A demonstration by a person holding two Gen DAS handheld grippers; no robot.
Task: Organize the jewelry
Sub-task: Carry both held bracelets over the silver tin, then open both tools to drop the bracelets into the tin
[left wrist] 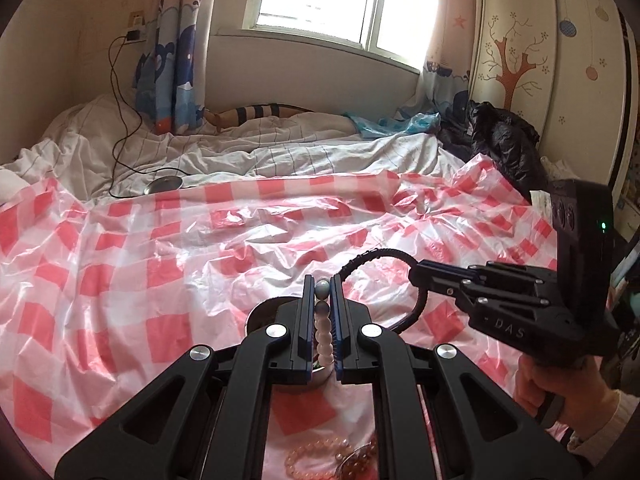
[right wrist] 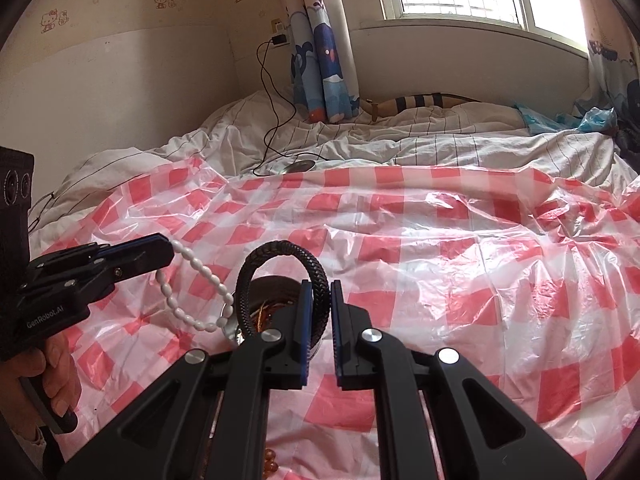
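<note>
My left gripper (left wrist: 322, 286) is shut on a white bead bracelet (left wrist: 323, 332); in the right wrist view the bracelet (right wrist: 192, 292) hangs in a loop from that gripper (right wrist: 170, 250). My right gripper (right wrist: 320, 284) is shut on a black braided bracelet (right wrist: 280, 258); in the left wrist view that gripper (left wrist: 414, 274) holds the black loop (left wrist: 380, 256) up. Both are above a dark round bowl (left wrist: 266, 312), also in the right wrist view (right wrist: 276, 294), holding jewelry. An orange bead bracelet (left wrist: 316, 458) lies below my left gripper.
A red-and-white checked plastic sheet (right wrist: 460, 264) covers the bed. A white striped duvet (left wrist: 248, 152) lies behind it. A round metal lid (left wrist: 163, 185) with a black cable rests at the sheet's far edge. A black bag (left wrist: 504, 140) sits by the wardrobe.
</note>
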